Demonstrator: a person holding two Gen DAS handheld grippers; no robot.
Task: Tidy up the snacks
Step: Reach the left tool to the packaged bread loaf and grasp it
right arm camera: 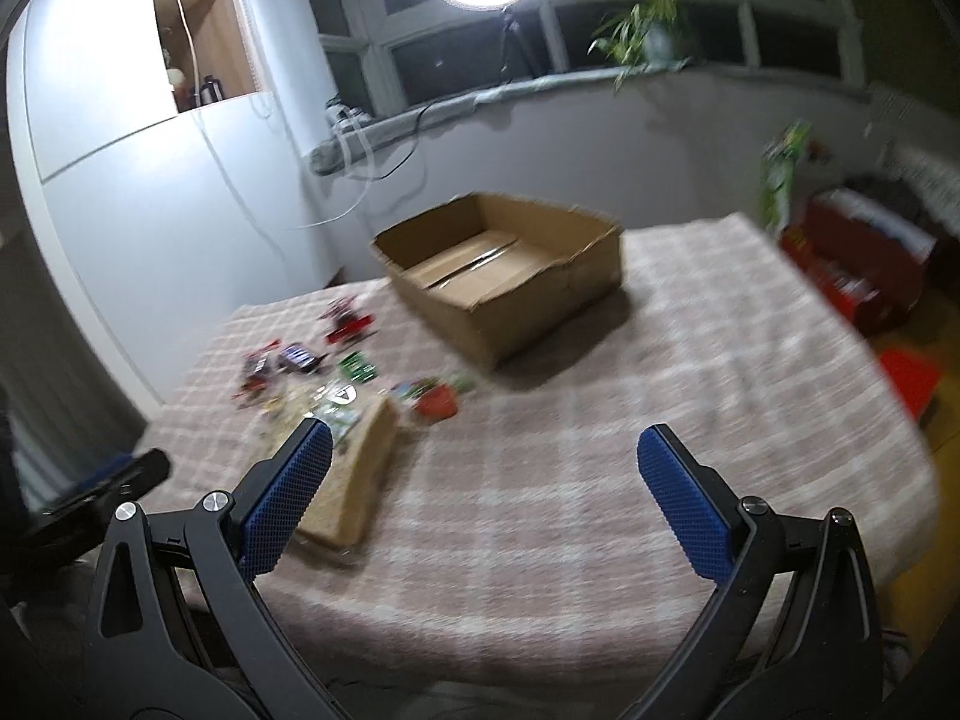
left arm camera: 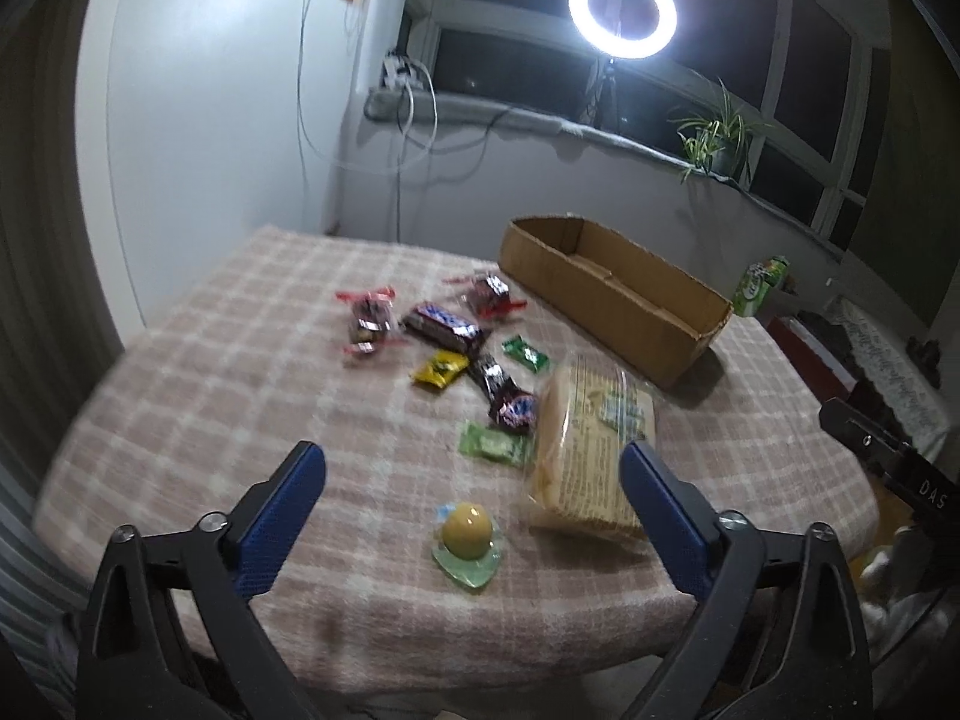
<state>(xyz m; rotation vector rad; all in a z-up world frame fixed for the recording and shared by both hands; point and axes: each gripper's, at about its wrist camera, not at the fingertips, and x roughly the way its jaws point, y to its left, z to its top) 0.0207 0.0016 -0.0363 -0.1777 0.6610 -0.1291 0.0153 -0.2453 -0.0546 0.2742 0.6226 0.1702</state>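
Several snacks lie on the checked tablecloth (left arm camera: 210, 372): a clear pack of biscuits (left arm camera: 591, 456), a round yellow sweet in clear wrap (left arm camera: 467, 531), two dark chocolate bars (left arm camera: 443, 327), green packets (left arm camera: 493, 446), a yellow packet (left arm camera: 440, 368) and two red-tied candy bags (left arm camera: 367, 319). An open, empty cardboard box (left arm camera: 618, 294) stands at the far side; it also shows in the right wrist view (right arm camera: 510, 276). My left gripper (left arm camera: 474, 480) is open above the near table edge, over the sweet. My right gripper (right arm camera: 483, 468) is open and empty, right of the biscuit pack (right arm camera: 354, 480).
A ring light (left arm camera: 622, 3) and a potted plant (left arm camera: 717, 135) stand on the windowsill behind the table. A green carton (left arm camera: 762, 285) and red items (right arm camera: 858, 264) sit off the table's right side. The right gripper's body (left arm camera: 888, 456) shows at the right edge.
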